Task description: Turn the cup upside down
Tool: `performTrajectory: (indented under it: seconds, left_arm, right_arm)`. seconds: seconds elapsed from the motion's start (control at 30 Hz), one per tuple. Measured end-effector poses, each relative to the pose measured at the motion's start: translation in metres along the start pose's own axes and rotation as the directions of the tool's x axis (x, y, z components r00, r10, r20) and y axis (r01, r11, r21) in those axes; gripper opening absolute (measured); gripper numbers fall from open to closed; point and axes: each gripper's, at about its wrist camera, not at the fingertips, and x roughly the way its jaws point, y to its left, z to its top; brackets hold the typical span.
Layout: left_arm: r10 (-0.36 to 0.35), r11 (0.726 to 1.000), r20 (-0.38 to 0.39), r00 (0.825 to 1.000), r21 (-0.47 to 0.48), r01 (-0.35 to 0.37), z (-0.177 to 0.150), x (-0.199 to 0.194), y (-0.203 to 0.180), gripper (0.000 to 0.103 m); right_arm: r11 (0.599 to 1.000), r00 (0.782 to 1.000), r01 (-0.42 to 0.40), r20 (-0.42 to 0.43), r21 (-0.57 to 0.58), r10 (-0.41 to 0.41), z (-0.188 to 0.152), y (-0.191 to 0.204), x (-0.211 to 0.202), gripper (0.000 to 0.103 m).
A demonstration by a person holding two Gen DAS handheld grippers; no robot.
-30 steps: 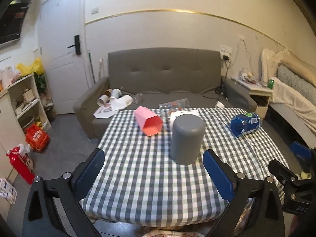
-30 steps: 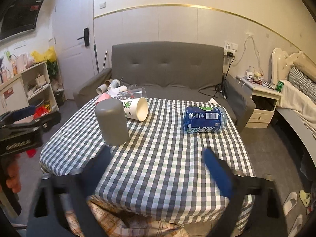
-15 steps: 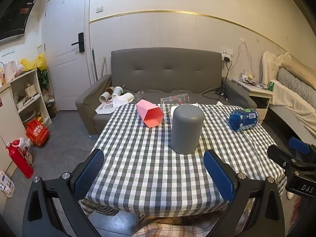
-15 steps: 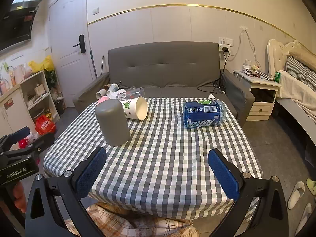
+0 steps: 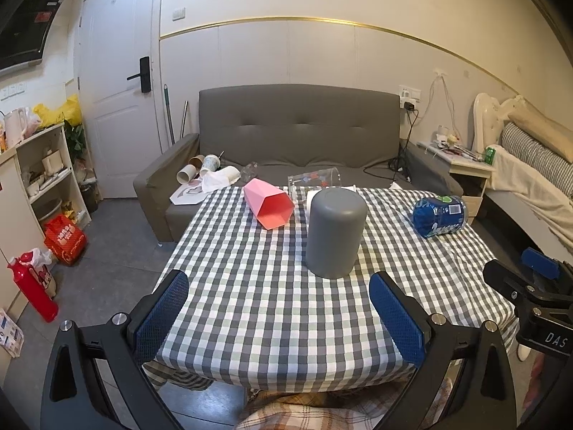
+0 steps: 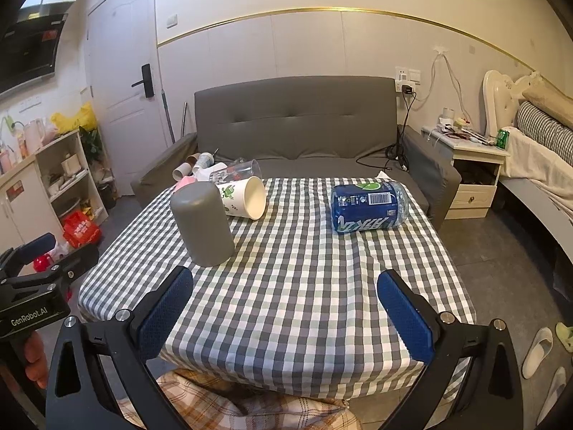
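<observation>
A grey cup stands upside down, mouth on the checked tablecloth, near the table's middle; it also shows in the right wrist view. My left gripper is open and empty, held back near the table's front edge, short of the cup. My right gripper is open and empty, also at the front edge, to the right of the cup. Each gripper shows at the side of the other's view.
A pink cup, a white paper cup, a clear glass and a blue bottle lie on their sides on the table. A grey sofa stands behind; a shelf left, a nightstand and bed right.
Both grippers have drawn back and risen a little from the table. The grey cup and the other things have not moved.
</observation>
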Motion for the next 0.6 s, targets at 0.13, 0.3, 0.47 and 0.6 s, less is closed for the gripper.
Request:
performTrajectory:
  seconds: [0.13, 0.3, 0.47, 0.6]
  left_arm:
    - [0.003, 1.000, -0.003, 1.000, -0.015, -0.003, -0.0002, 0.0004, 0.0036, 0.103]
    - [-0.001, 1.000, -0.006, 1.000, -0.016, 0.001, -0.0015, 0.0003, 0.0057, 0.103]
    - [0.000, 1.000, -0.002, 1.000, -0.008, 0.000, -0.0022, -0.0007, 0.0043, 0.103]
    - [0.001, 1.000, -0.004, 1.000, -0.007, -0.001, -0.0024, -0.0003, 0.0037, 0.103]
  right_arm:
    - [1.000, 1.000, 0.002, -0.001, -0.006, -0.002, 0.0000, 0.0012, 0.0001, 0.103]
    - [1.000, 1.000, 0.005, -0.003, -0.010, -0.005, 0.0005, 0.0024, 0.0010, 0.103]
    - [1.000, 1.000, 0.007, 0.000, -0.016, -0.007, -0.0005, 0.0044, 0.0008, 0.103]
    - [1.000, 1.000, 0.007, 0.000, -0.018, -0.007, -0.0011, 0.0047, 0.0007, 0.103]
